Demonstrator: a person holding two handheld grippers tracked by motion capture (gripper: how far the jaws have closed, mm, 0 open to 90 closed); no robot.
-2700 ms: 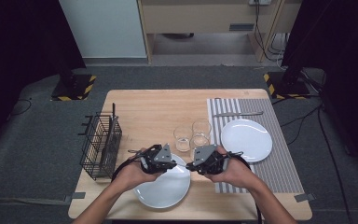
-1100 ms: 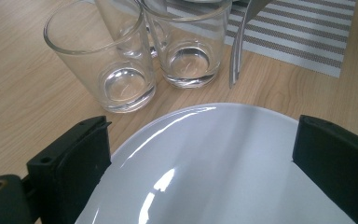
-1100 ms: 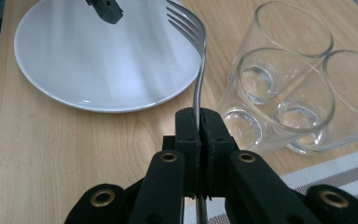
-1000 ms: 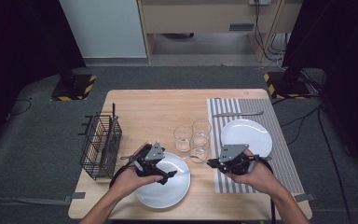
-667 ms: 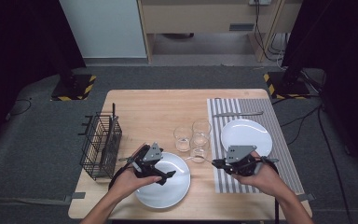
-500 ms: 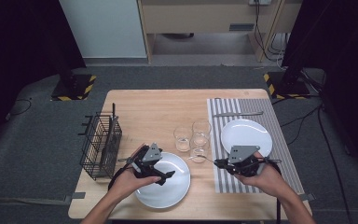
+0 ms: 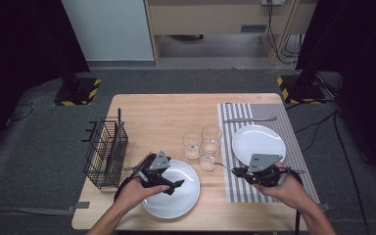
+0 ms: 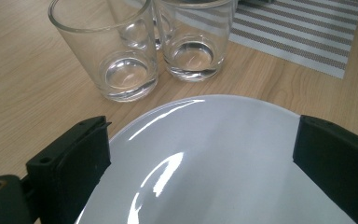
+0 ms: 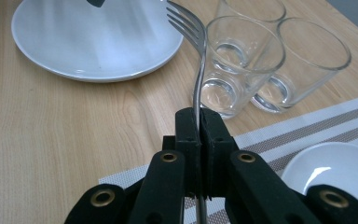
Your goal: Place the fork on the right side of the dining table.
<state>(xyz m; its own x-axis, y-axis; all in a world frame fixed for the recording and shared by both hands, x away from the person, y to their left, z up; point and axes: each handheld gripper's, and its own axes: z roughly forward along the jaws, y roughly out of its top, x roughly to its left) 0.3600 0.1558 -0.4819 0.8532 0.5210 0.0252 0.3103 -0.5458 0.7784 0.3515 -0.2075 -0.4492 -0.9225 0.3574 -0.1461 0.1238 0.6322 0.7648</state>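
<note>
The right gripper (image 7: 236, 171) has its jaws pressed together on the handle of a fork (image 9: 192, 44), pinching it just below the neck; in the right gripper view the tines reach out past the rim of the nearest glass (image 9: 237, 65) toward the near-left plate (image 9: 93, 42). In the high view the fork (image 7: 223, 166) is held low over the wood at the left edge of the striped placemat (image 7: 298, 147), pointing left, with its tip close to the nearest of the 3 glasses (image 7: 208, 155).

The left gripper (image 7: 169, 181) hangs over the left part of the near plate (image 7: 176, 198), its jaws spread wide with nothing between them. In the left gripper view the 2 black jaws stand at either side of the white plate (image 8: 214, 158), and 2 glasses (image 8: 109, 51) stand on the wood just beyond its far rim.

A 2nd white plate (image 7: 258, 143) sits on the placemat, just far of the right hand, with a knife (image 7: 249, 119) lying across the mat farther back. A black wire basket (image 7: 105, 154) stands at the left edge of the table (image 7: 166, 117), well apart from both grippers
</note>
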